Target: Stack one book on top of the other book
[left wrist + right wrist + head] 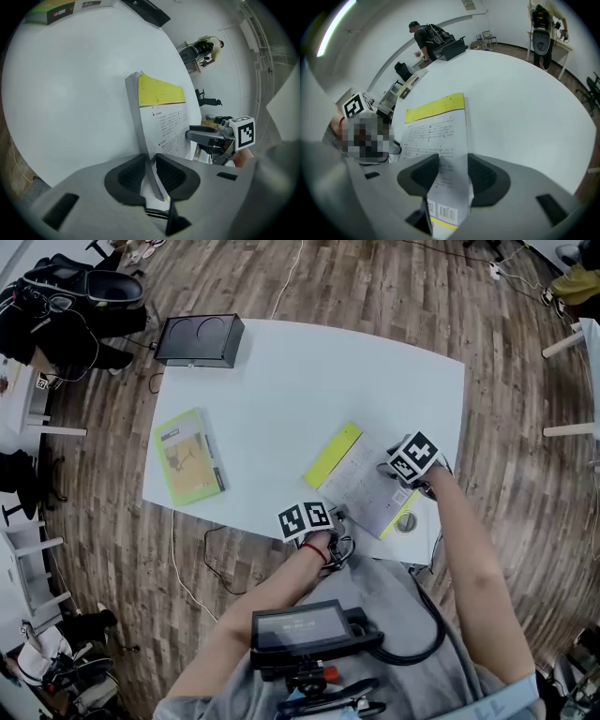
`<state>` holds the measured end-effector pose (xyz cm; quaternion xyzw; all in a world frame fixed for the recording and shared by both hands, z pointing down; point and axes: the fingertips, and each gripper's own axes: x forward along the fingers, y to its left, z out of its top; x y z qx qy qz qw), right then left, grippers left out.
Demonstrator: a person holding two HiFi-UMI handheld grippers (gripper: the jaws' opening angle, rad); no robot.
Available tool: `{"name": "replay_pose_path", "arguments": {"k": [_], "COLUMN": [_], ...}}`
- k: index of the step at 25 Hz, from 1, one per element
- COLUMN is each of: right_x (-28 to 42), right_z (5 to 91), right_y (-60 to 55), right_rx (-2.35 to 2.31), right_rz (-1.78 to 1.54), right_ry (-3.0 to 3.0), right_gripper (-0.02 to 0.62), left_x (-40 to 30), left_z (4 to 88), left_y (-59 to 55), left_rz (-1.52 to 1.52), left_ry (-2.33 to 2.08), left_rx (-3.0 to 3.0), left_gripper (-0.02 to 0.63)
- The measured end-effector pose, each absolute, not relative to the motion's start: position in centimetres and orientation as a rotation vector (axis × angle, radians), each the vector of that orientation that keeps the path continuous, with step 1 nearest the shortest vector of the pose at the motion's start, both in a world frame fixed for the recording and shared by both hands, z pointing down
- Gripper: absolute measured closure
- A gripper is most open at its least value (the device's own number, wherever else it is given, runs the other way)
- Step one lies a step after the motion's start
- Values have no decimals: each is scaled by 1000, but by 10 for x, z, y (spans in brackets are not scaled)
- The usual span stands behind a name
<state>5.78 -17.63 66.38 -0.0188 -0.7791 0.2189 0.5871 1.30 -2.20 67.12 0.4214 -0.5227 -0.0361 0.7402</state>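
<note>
Picking up the yellow book (361, 479) is my step now. It lies at the near edge of the table (309, 371), toward the right corner. My left gripper (150, 161) pinches the book's edge tight. My right gripper (452, 161) has its jaws wide, with the book's corner between them, not squeezing, I think. Next I should squeeze there too, lift, and carry it onto the green book (189, 457) by the left edge.

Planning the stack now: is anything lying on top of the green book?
Nothing: the green book lies flat on the white table, its cover bare. Anything beneath it is hidden. The yellow-banded book is apart from it.
</note>
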Motion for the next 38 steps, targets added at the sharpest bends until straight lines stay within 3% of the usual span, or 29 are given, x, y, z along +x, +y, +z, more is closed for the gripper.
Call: {"name": "replay_pose_path", "arguments": {"k": [11,38], "right_x": [67,81], "right_z": [665,665], "right_y": [-177,-125], "right_rx": [77,401], "right_rz": [655,1076], "right_ry": [-1801,-1800], "right_gripper": [401,428], "left_x": [-17,-92], "left_z": [670,665], "left_y": [-36,-112], "left_rz": [-41,412], "left_ry": [-1186,-1144], "left_rx": [984,1392], "left_gripper": [535,535]}}
